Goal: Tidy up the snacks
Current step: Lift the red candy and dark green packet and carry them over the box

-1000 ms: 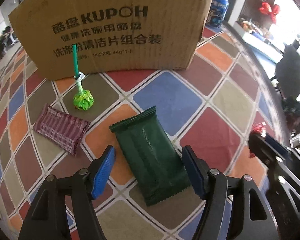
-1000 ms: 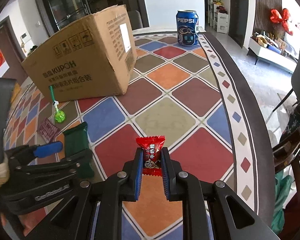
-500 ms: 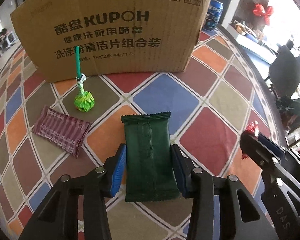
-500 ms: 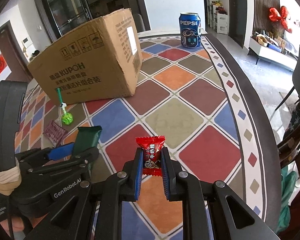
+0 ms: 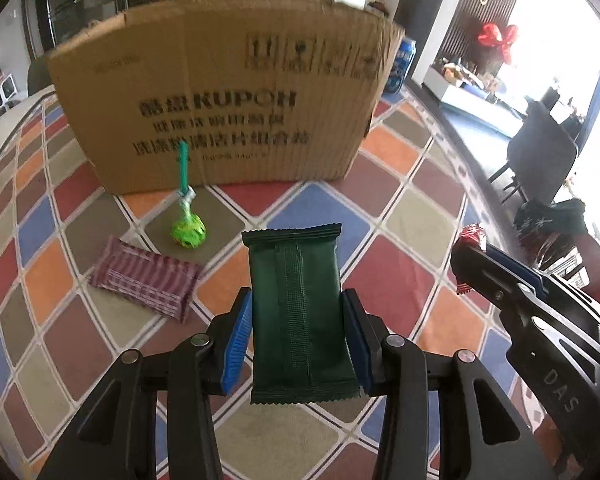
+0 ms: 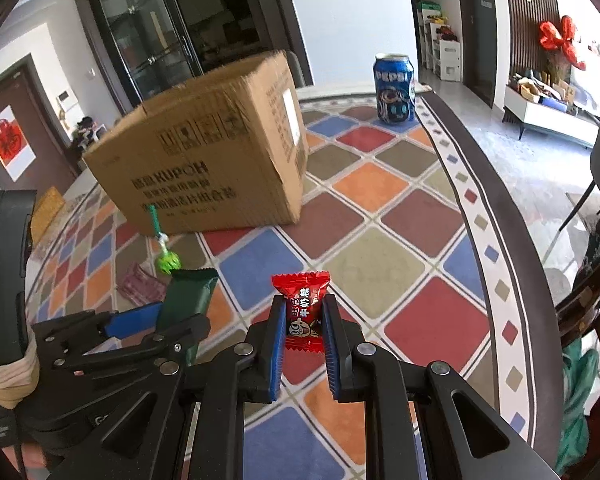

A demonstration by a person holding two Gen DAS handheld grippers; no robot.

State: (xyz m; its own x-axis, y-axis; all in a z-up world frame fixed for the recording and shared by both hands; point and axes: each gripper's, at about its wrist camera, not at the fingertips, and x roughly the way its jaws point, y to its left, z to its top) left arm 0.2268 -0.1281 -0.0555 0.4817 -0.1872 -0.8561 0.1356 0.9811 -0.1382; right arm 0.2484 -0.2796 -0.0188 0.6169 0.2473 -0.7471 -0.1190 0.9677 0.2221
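The left claw (image 5: 298, 332) was clamped on a dark green snack packet (image 5: 298, 312), its blue pads pressed against the packet's two long edges. The grip sat low on the packet, so most of the length projected forward, clear of the counter (image 5: 400, 280). The right claw (image 6: 302, 322) was pinched narrow on a small red candy (image 6: 302, 304), held across the wrapper's middle with the crimped end standing above the pads.

Both claws pointed toward the cardboard box (image 5: 220, 92), which stood upright with its top open. The box was judged to be the collection point, which would explain the raised, forward-facing carry.

Two snacks lay on the counter in front of the box: a green lollipop (image 5: 187, 232), its stick leaning toward the box wall, and just beside it a striped maroon wrapper (image 5: 144, 280). A Pepsi can (image 6: 394, 88) stood well apart, beyond the box.
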